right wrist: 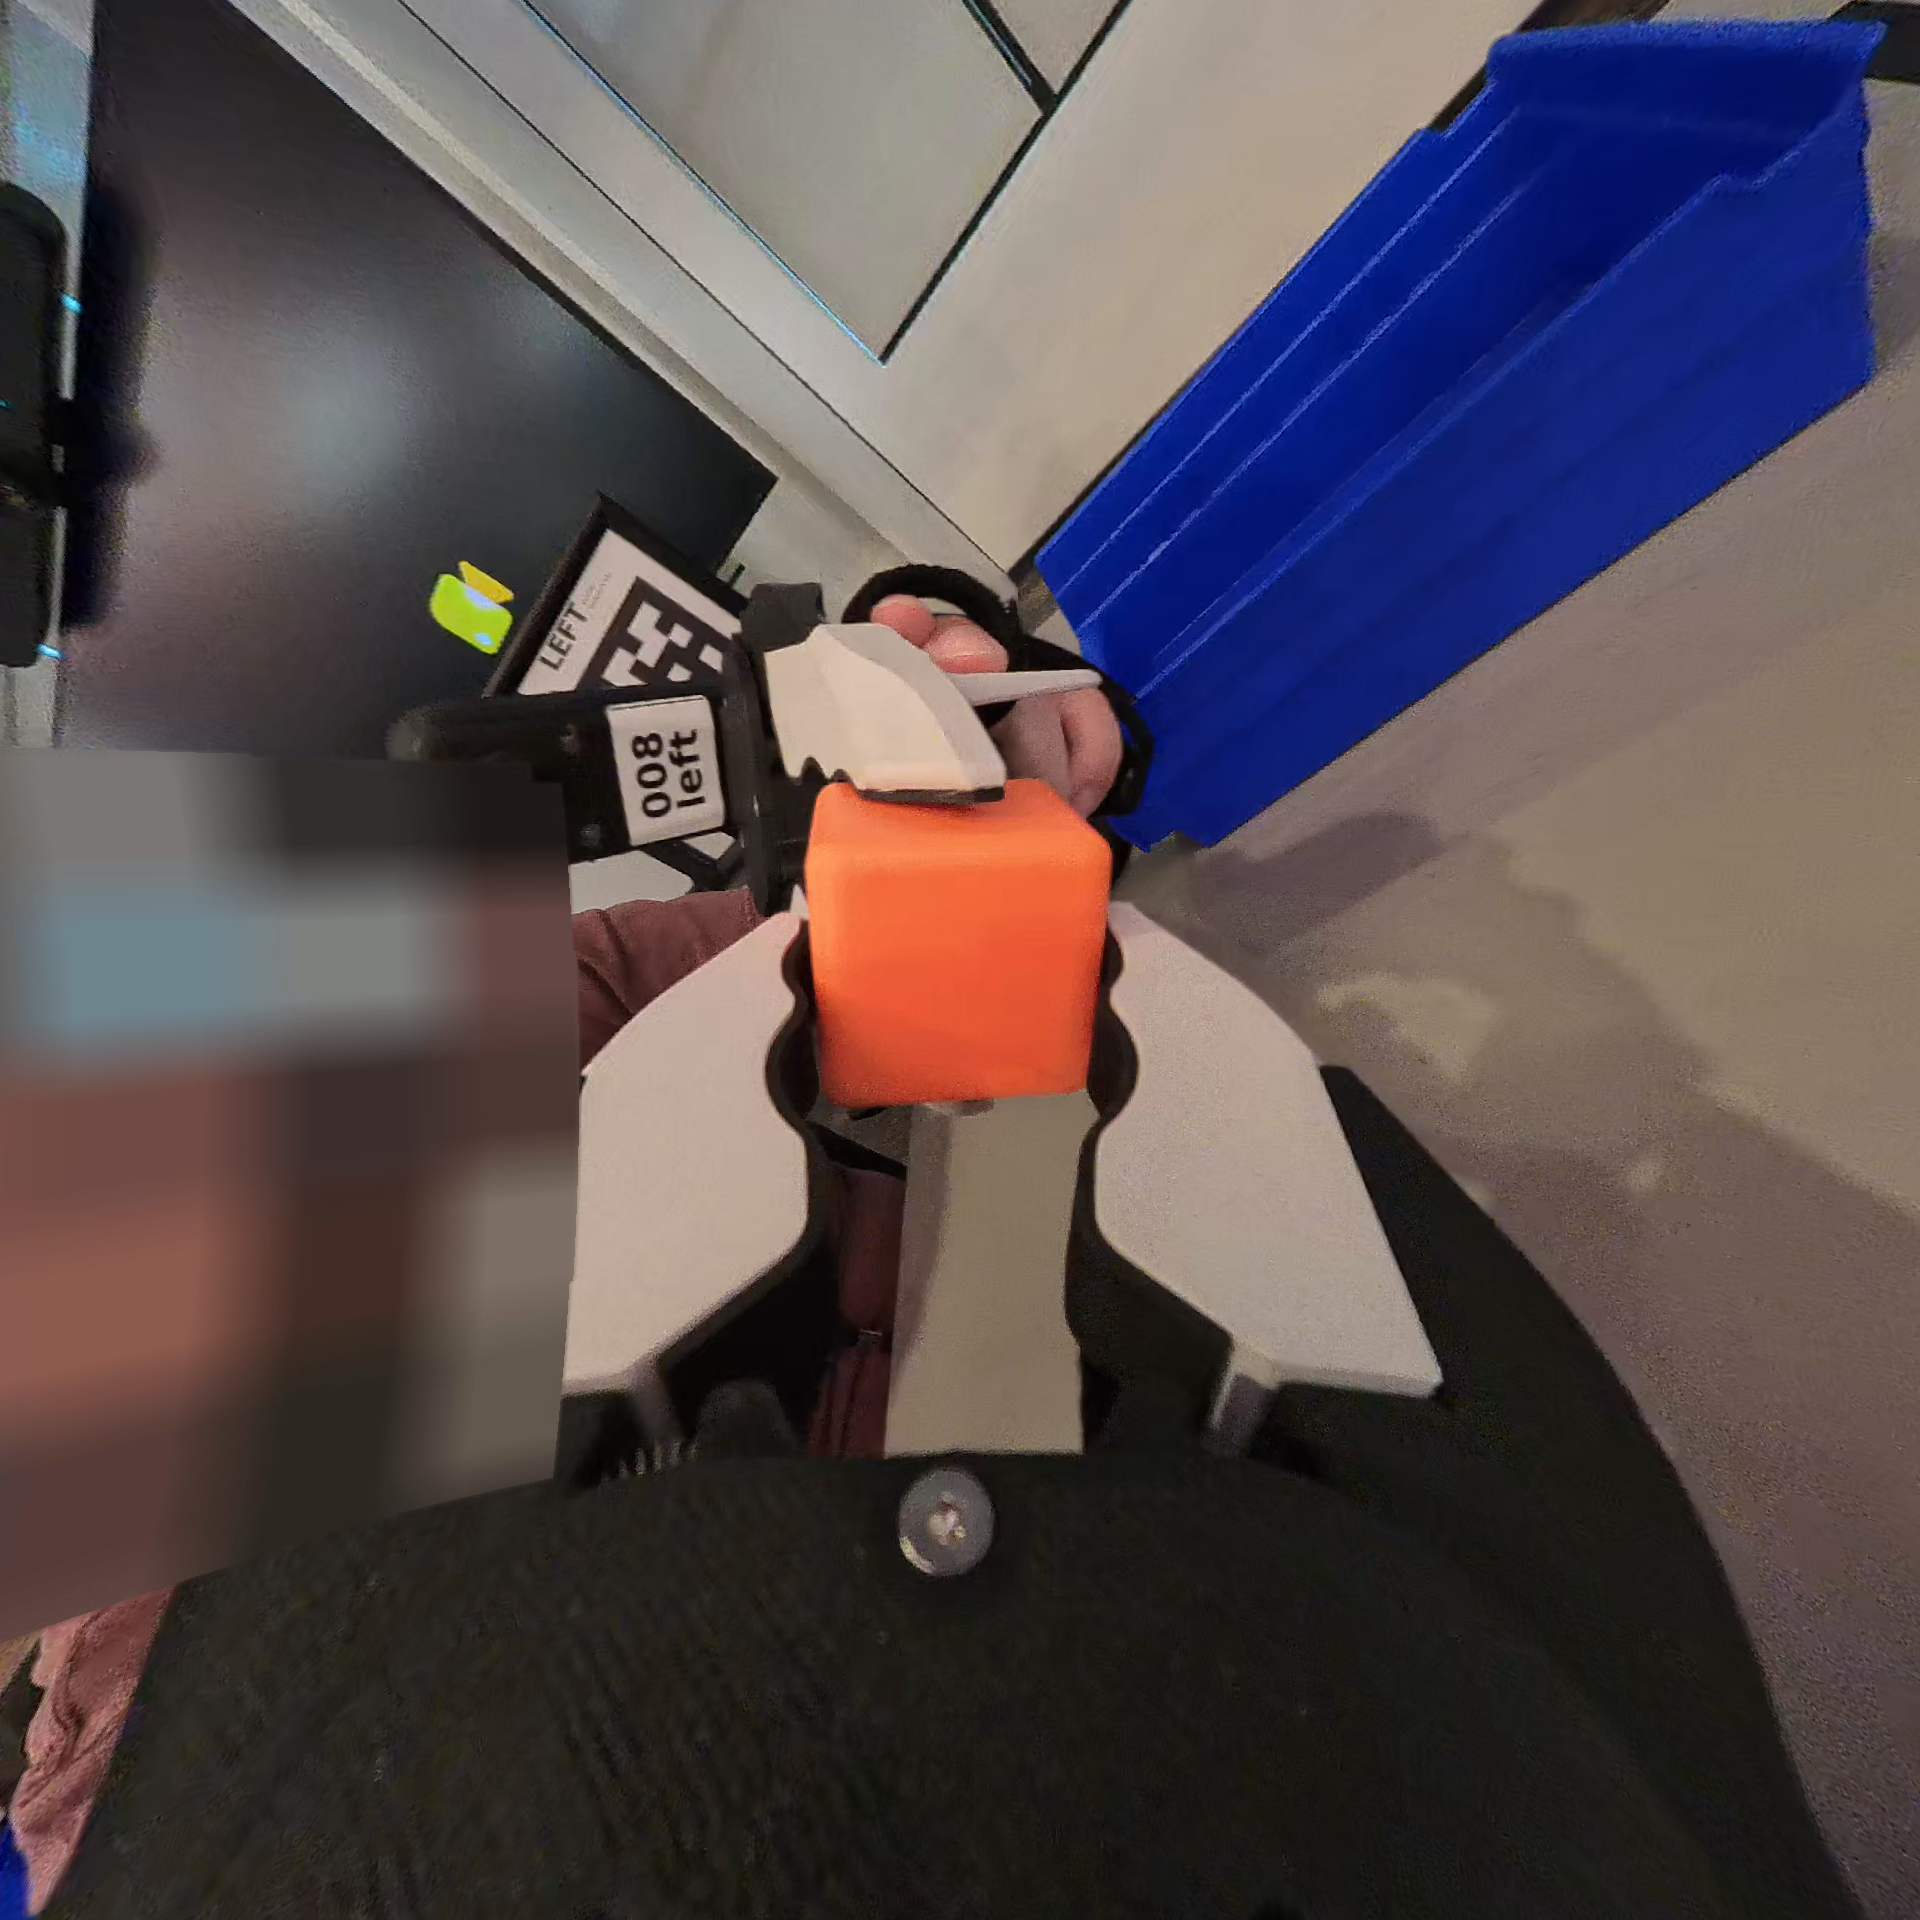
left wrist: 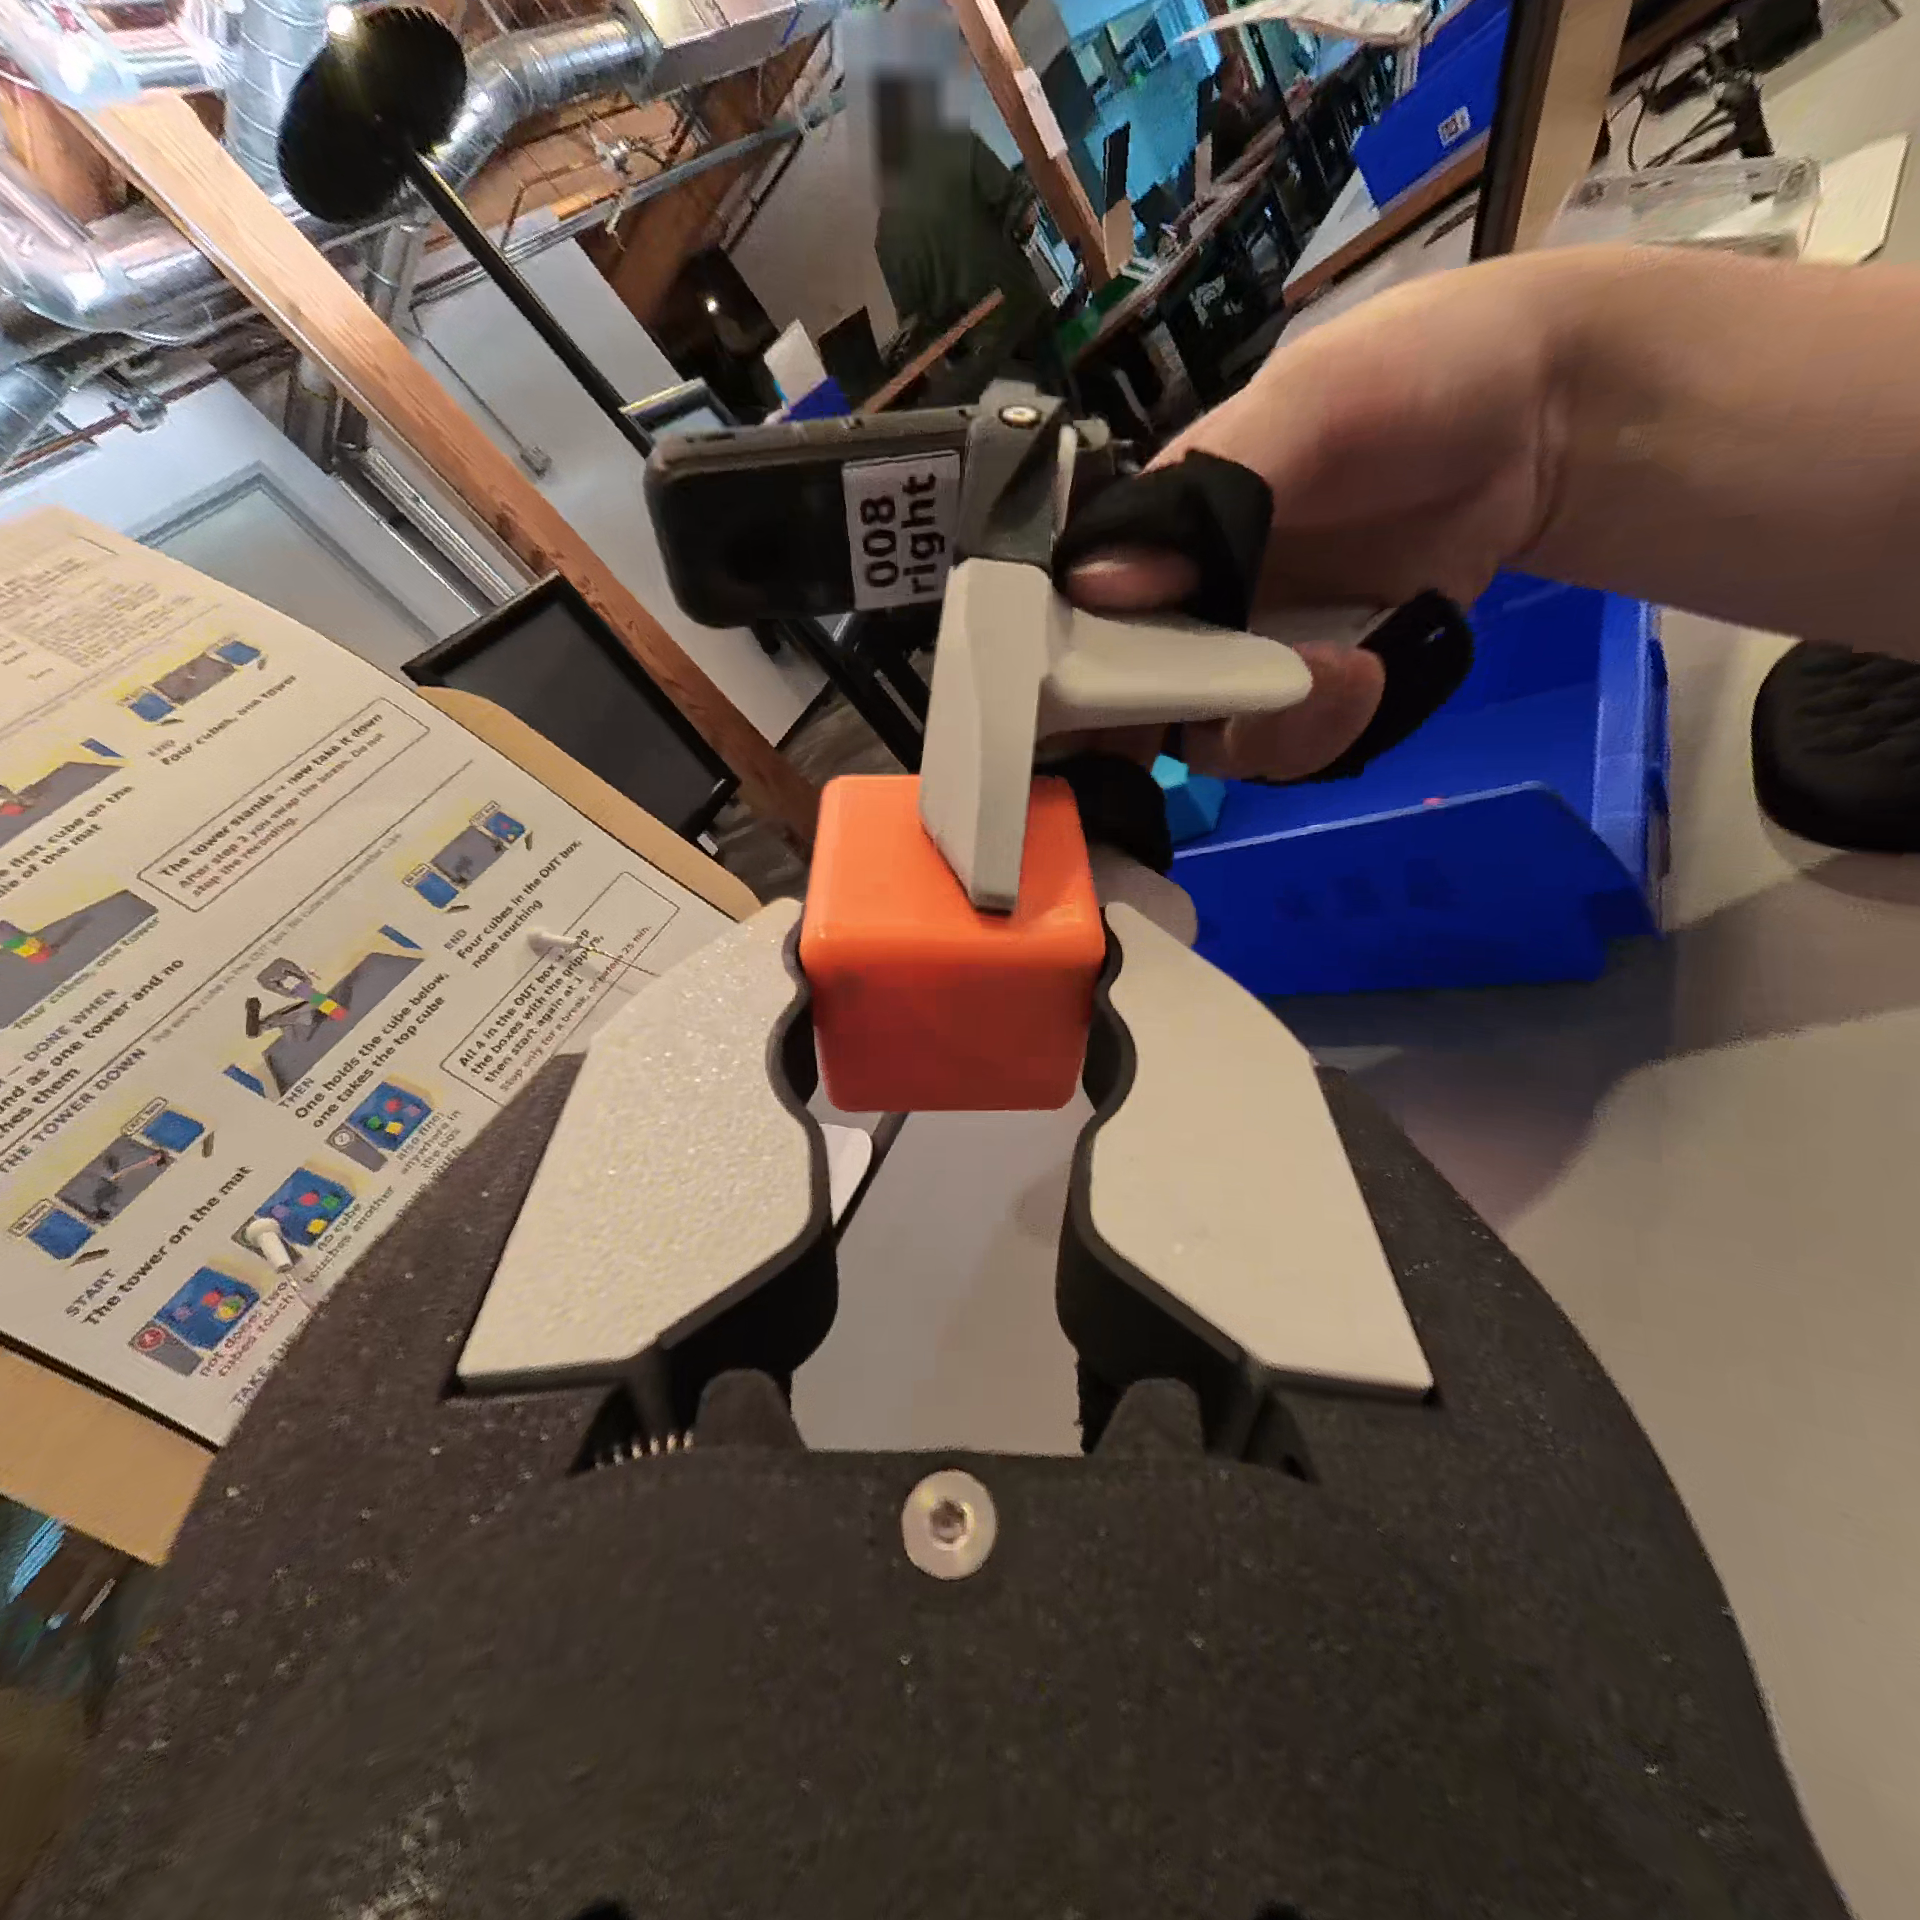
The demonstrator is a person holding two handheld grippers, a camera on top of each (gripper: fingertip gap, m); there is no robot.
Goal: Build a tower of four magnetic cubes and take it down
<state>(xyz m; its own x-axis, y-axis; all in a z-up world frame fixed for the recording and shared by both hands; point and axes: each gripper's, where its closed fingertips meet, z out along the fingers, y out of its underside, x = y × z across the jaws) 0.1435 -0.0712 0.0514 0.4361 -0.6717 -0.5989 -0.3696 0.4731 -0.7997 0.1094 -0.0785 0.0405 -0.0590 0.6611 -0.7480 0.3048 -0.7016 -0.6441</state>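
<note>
I have one orange cube (left wrist: 951, 977) held up off the table, and both tools are on it at once. In the left wrist view my left gripper (left wrist: 951, 997) clamps it by its left and right faces, the grey fingers (left wrist: 665, 1164) pressed flat against the cube's sides near their tips. The right gripper (left wrist: 977, 821) comes in from the far side, turned crosswise to mine, and one of its grey fingers lies down the cube's top and near face, touching it.

The right wrist view shows the same hold from the other side: the right gripper (right wrist: 951, 997) squeezes the orange cube (right wrist: 951, 966) between its two fingers (right wrist: 686, 1153), so it too is closed on the cube. The left gripper (right wrist: 925, 935) crosses it, with one finger on the cube's far top edge and the other running under the cube toward the camera.

A hand (left wrist: 1455, 488) in a black fingerless glove holds the right tool's handle. Behind and to the right of the cube sits a blue bin (left wrist: 1455, 883) on the grey table (left wrist: 1714, 1299). On the left, a printed instruction sheet (left wrist: 208, 987) lies on cardboard. In the right wrist view the blue bin (right wrist: 1507, 416) is at the far right, and a small yellow-green object (right wrist: 470, 608) shows at the far left; I cannot tell what it is.
</note>
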